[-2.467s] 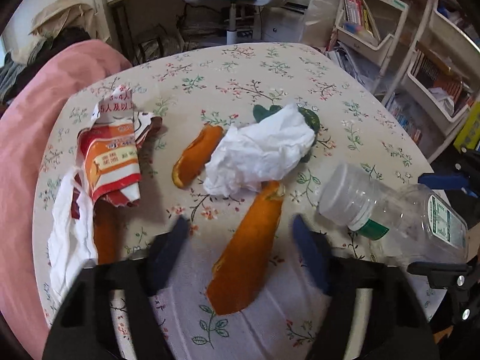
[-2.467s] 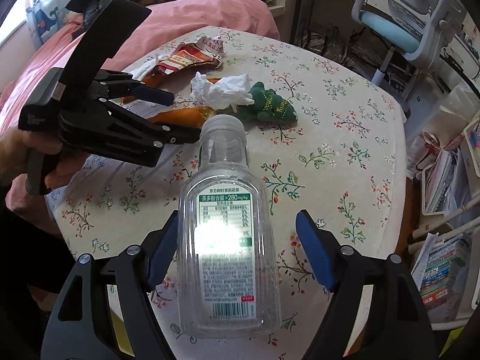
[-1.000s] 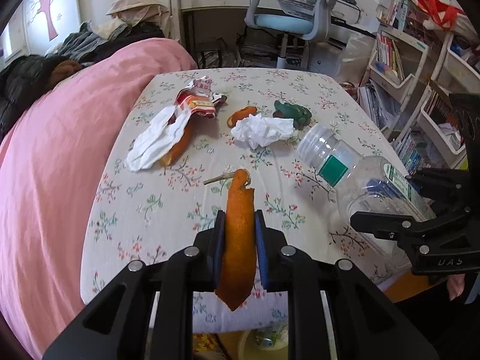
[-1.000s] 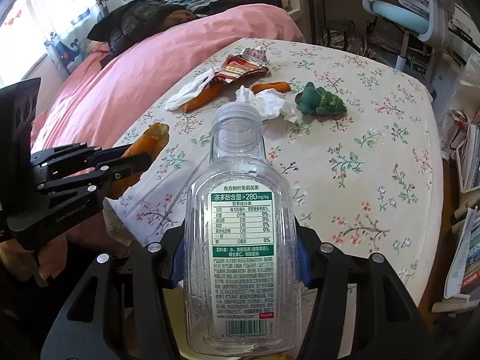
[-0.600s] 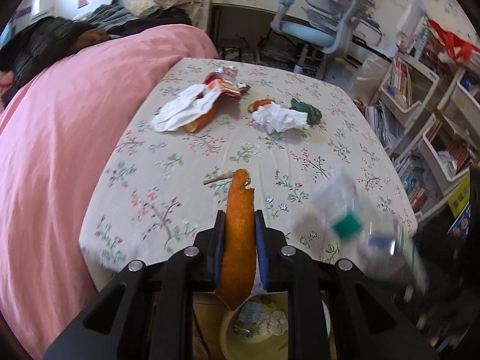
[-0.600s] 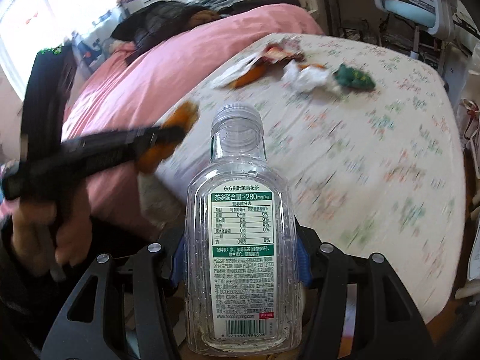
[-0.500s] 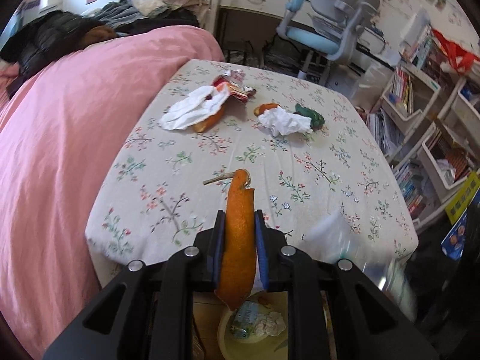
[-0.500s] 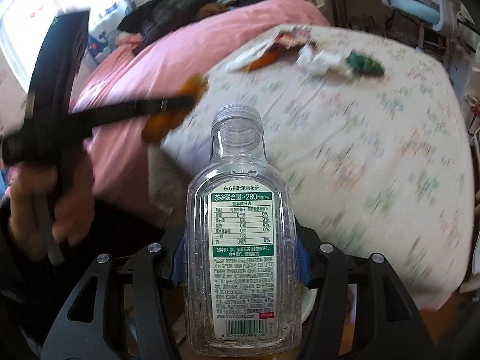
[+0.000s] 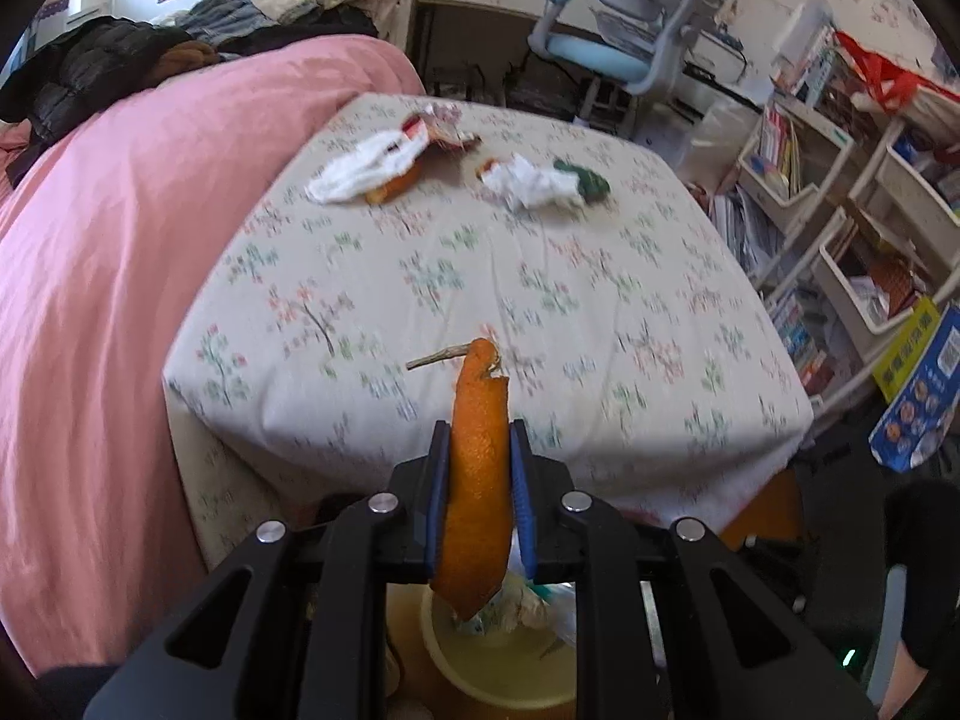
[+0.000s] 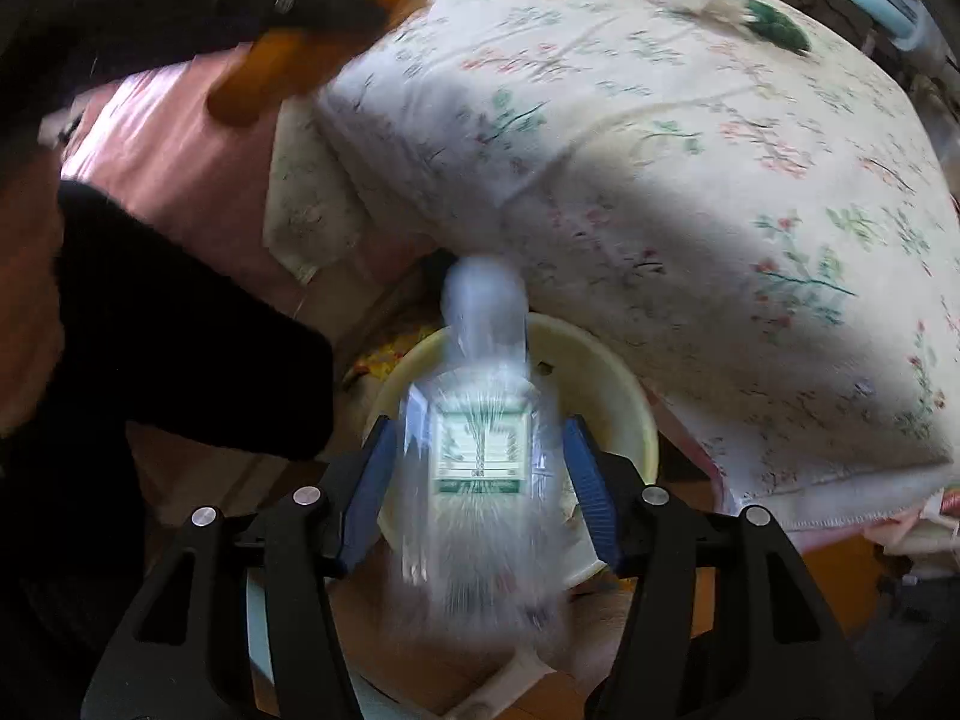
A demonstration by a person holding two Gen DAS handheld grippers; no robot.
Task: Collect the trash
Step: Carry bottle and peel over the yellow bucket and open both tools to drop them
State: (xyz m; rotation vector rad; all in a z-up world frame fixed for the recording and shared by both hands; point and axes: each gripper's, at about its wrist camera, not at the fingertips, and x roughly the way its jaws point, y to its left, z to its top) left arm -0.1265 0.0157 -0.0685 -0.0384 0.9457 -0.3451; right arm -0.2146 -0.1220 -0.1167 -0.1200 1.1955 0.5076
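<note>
My left gripper [image 9: 479, 474] is shut on a long orange peel [image 9: 477, 480] and holds it above a pale yellow bin [image 9: 498, 669] on the floor in front of the table. My right gripper [image 10: 480, 480] has its fingers spread; the clear plastic bottle [image 10: 480, 456] between them is motion-blurred and points neck-down over the yellow bin [image 10: 636, 414]. The fingers look apart from the bottle's sides. The left gripper and its peel [image 10: 270, 72] show blurred at the upper left of the right wrist view.
On the flowered table [image 9: 480, 276] lie a white plastic bag with a red wrapper [image 9: 384, 165], a crumpled tissue [image 9: 531, 183] and a green toy [image 9: 591, 183]. A pink bed [image 9: 90, 240] is at the left, shelves [image 9: 840, 180] at the right.
Both grippers have drawn back from the table and dropped toward the bin. The right gripper's fingers have spread and the bottle is blurred, moving down. The left still holds the peel.
</note>
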